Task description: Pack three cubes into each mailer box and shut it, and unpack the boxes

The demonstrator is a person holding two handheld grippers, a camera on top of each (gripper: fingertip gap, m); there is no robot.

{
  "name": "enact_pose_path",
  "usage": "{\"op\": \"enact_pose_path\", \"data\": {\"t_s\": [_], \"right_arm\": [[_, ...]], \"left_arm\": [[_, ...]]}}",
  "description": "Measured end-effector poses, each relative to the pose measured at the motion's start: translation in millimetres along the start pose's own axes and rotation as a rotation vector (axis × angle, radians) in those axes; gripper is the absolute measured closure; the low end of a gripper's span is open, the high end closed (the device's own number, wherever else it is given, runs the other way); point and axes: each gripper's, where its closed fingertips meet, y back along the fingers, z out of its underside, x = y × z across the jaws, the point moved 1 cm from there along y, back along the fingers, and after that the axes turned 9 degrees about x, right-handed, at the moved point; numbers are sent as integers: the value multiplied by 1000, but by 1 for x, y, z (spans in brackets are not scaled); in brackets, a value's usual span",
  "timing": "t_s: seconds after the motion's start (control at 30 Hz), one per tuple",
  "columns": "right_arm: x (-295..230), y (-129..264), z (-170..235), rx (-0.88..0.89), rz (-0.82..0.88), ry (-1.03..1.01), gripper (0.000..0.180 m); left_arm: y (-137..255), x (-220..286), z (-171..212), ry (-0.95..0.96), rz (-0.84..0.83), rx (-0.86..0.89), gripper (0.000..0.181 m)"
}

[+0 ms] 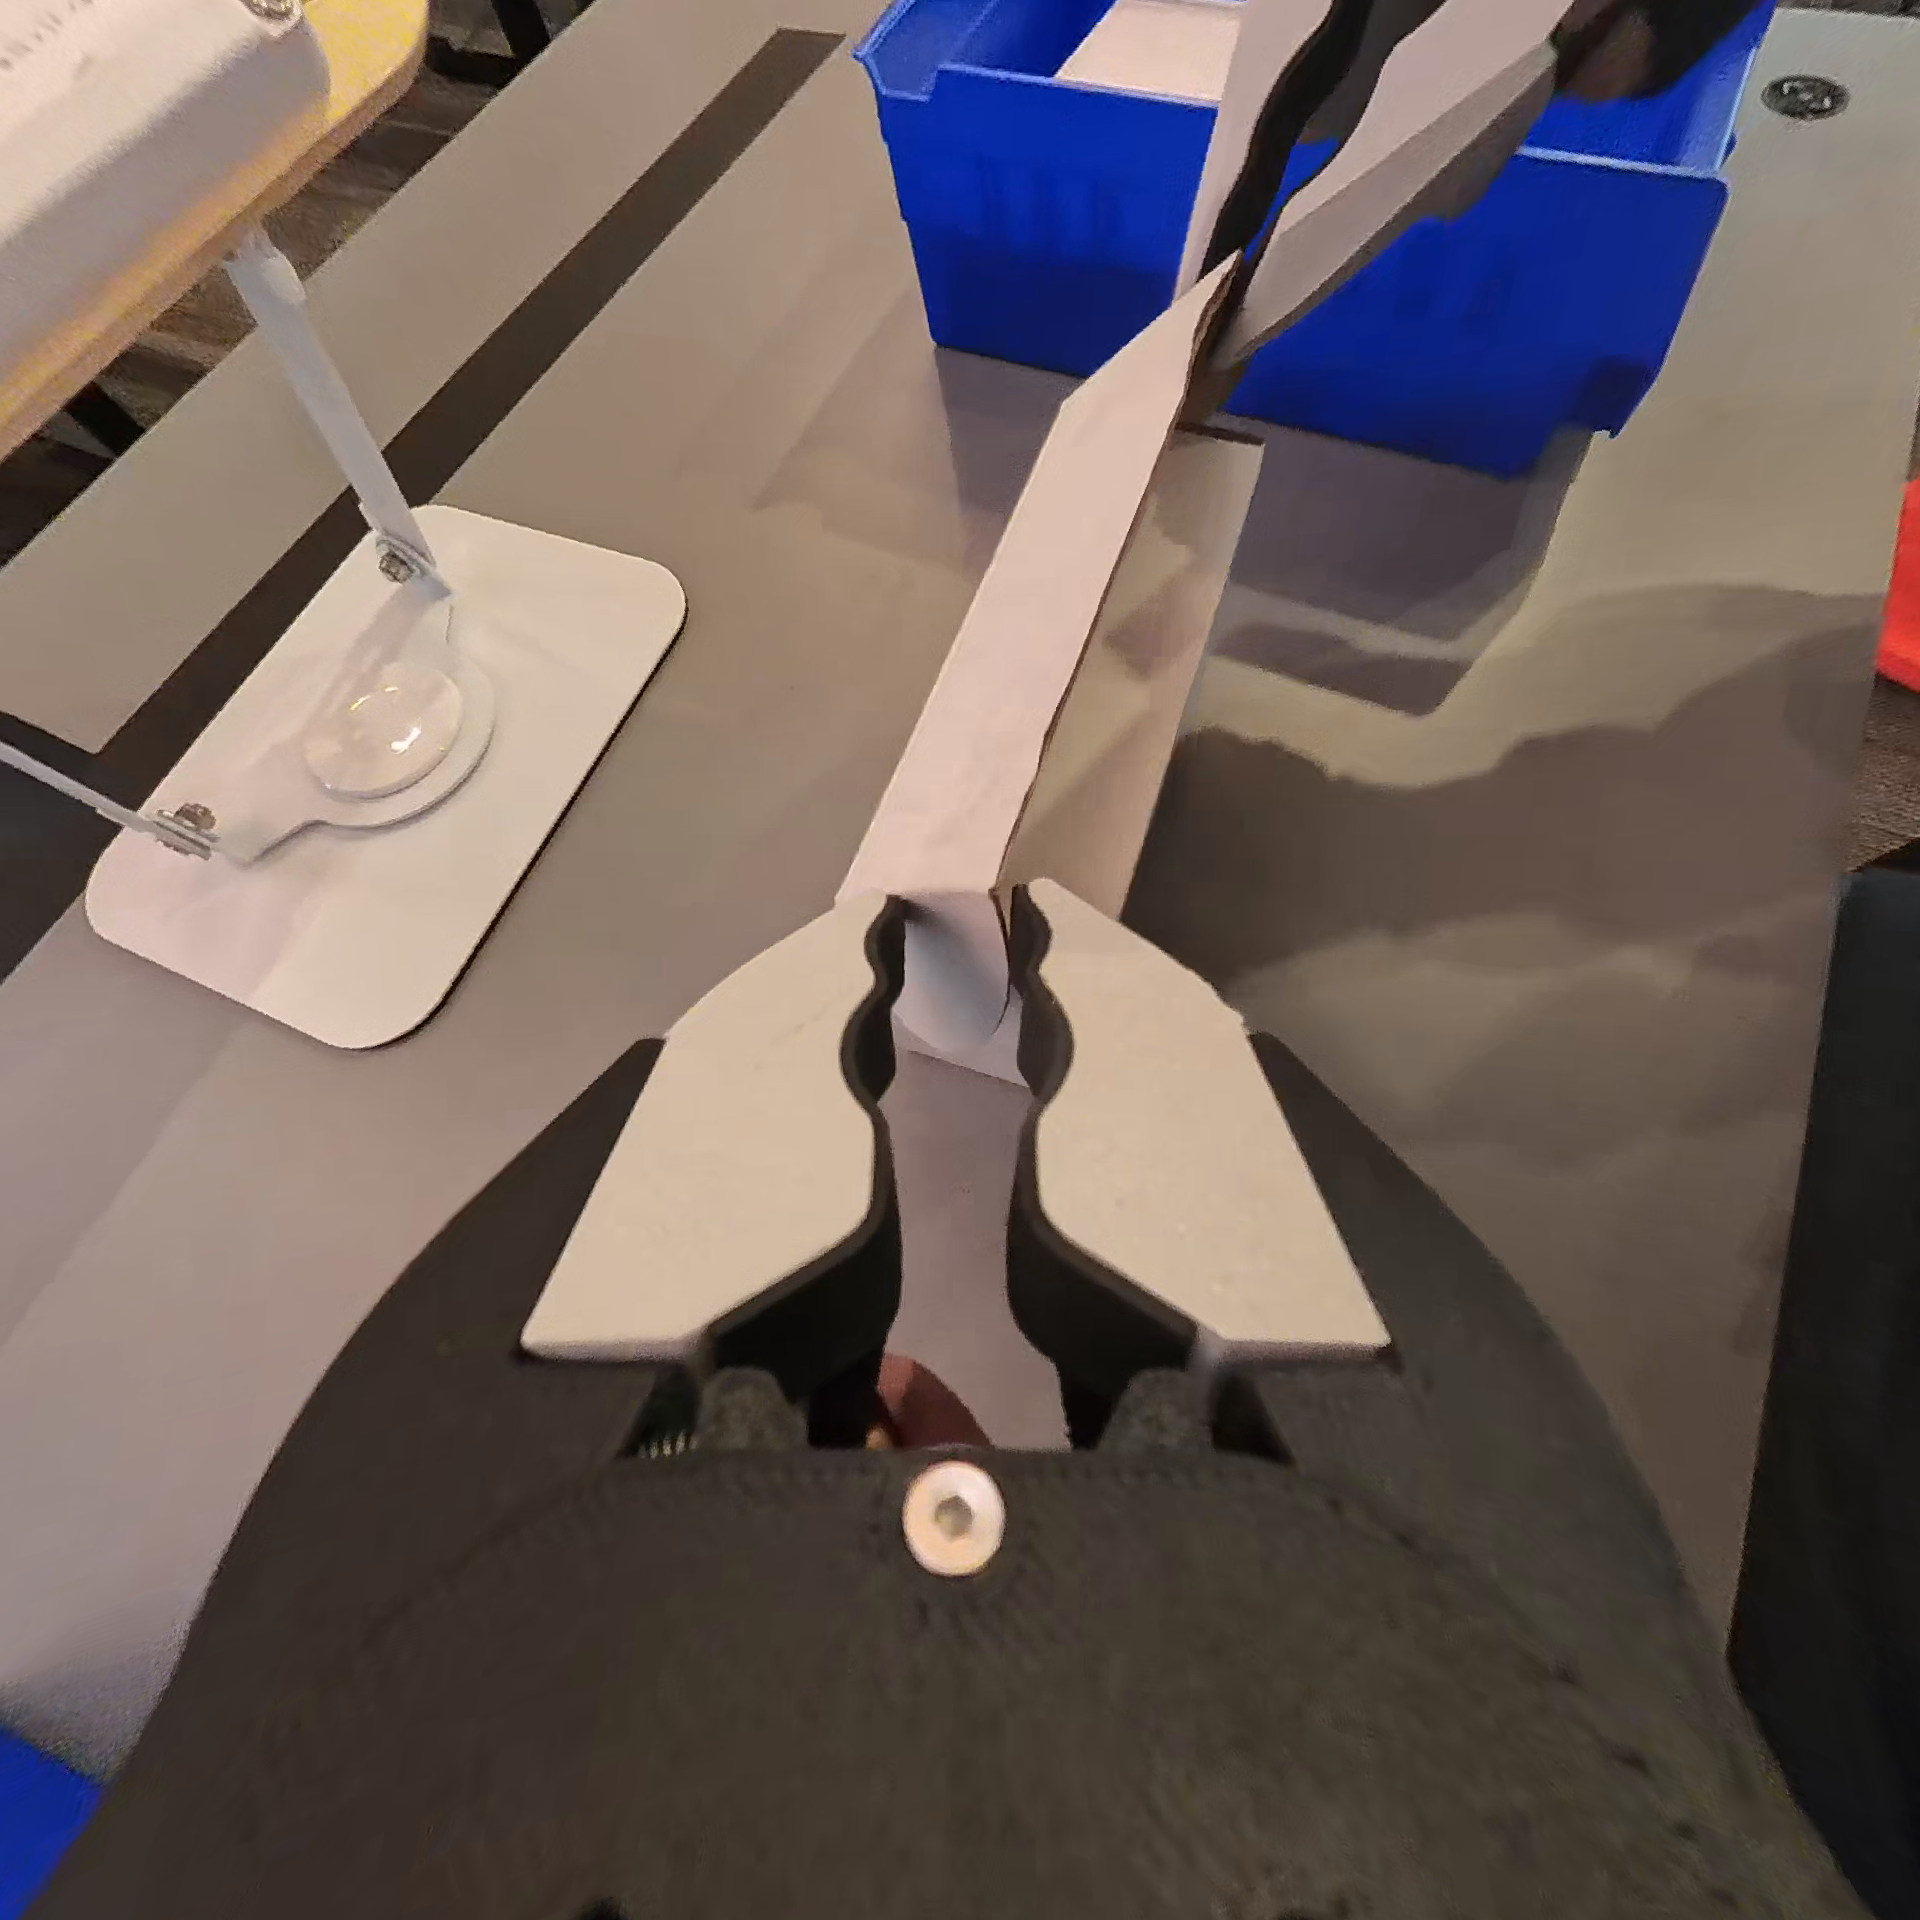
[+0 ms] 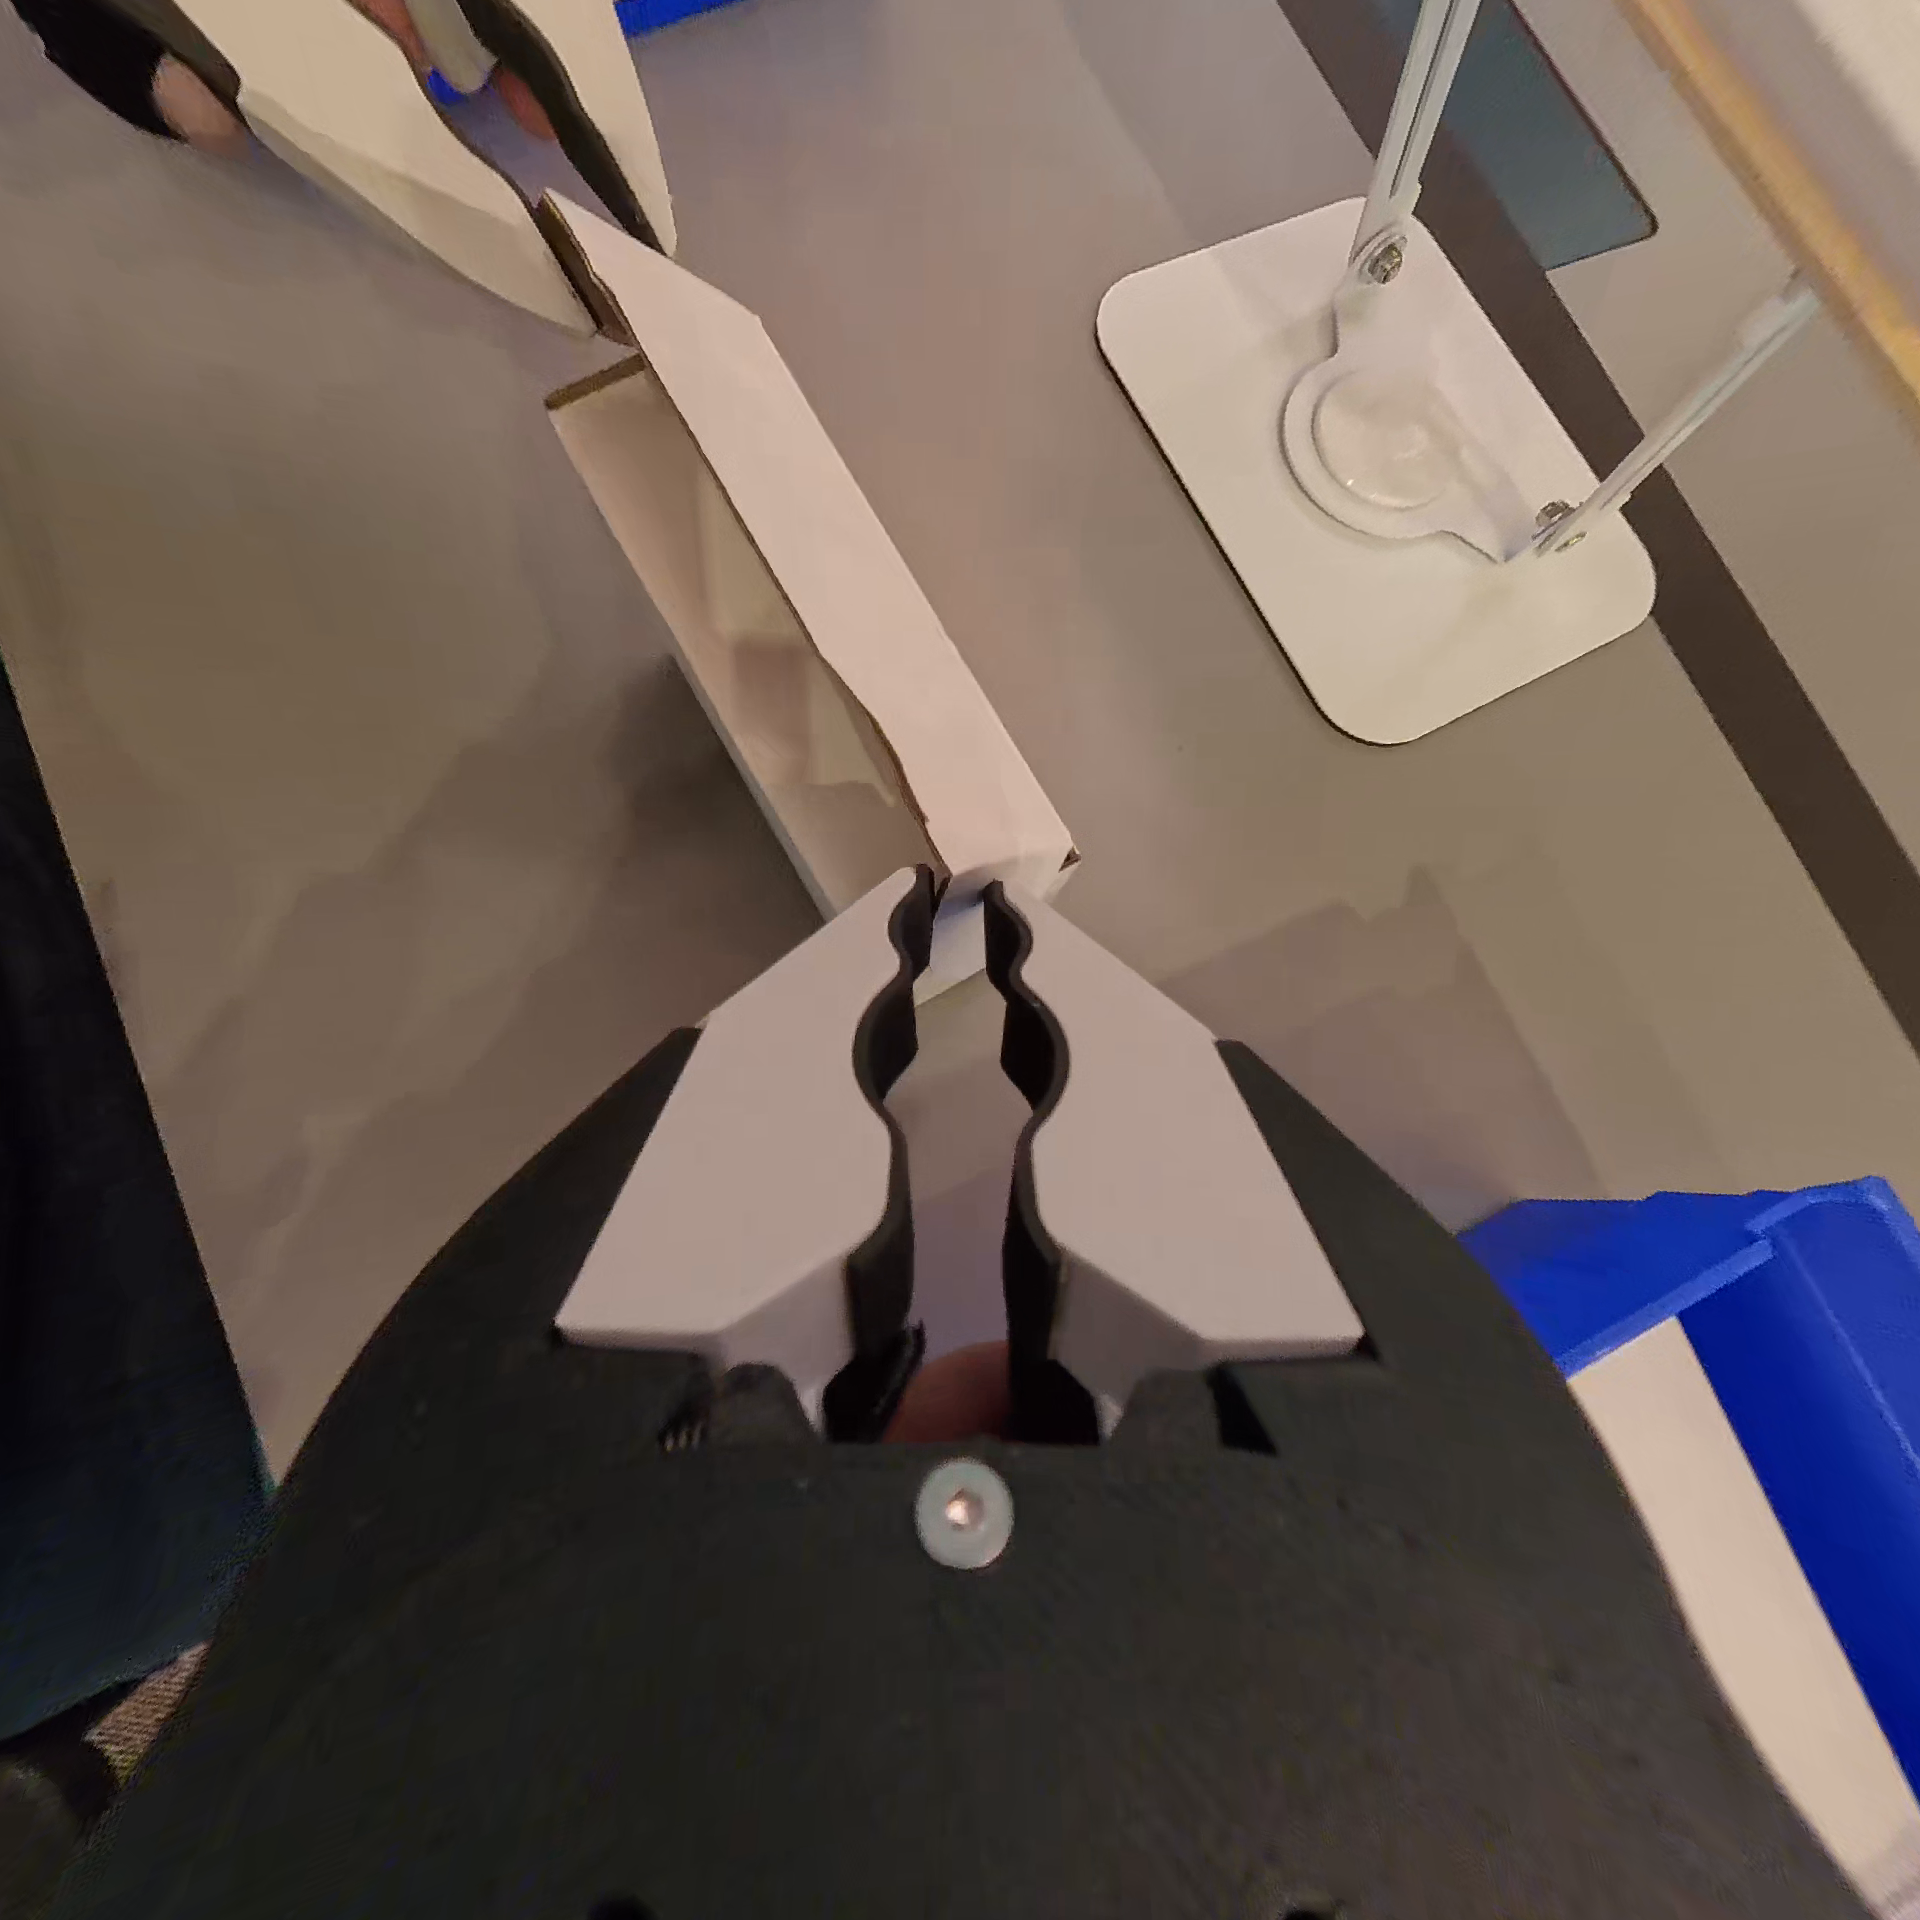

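Fingers point(image 1: 831, 1039) of the left gripper point(image 1: 956, 914) stand narrow, pinching a flap at one end of the white mailer box point(image 1: 1039, 623), while the right gripper point(image 2: 961, 894) has its own fingers point(image 2: 1091, 1039) closed just as narrowly on the flap at the opposite end of the same box point(image 2: 810, 540). Each gripper also shows far off in the other's picture: the right one point(image 1: 1242, 281) at the top of the left wrist view, the left one point(image 2: 566, 244) at the top left of the right wrist view, both clamped on cardboard.

Only the left wrist view shows the whole blue bin point(image 1: 1049, 229) beyond the box, with something white inside it, and an orange patch point(image 1: 1907, 592) at the right border. The right wrist view gives just a corner of that bin point(image 2: 1766, 1278), but it looks down into the gap under the raised lid, where brown corrugated edges show; whether cubes lie inside I cannot tell.

A smooth grey tabletop point(image 1: 727, 416) carries everything, glossy enough to mirror the box. On it stands a white stand base point(image 1: 416, 748) with a clear dome and thin metal rods, seen again in the right wrist view point(image 2: 1351, 520). A pale wooden board point(image 1: 208, 208) hangs over the edge above it.

Between the two grippers the box stretches lengthwise, its bottom on the tabletop and its lid lifted, in front of the bin
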Motion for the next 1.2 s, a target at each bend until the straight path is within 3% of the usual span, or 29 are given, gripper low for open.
{"op": "enact_pose_path", "data": {"t_s": [0.33, 0.6, 0.97, 1.1, 1.2], "right_arm": [[5, -8, -7, -11, -62, -109, 173], [7, -13, -12, 32, -69, -163, 172], [9, -20, -21, 149, -82, -438, 172], [13, -21, -20, 204, -59, -482, 171], [12, -21, -18, 229, -14, -440, 171]], "left_arm": [[-2, -22, -8, 277, 1, 39, 163], [-10, -38, -2, 304, -142, 56, 163], [-15, -58, -3, 539, -211, 93, 164], [-16, -55, -5, 531, -203, 124, 155], [-18, -50, -5, 424, -258, 140, 144]]}}
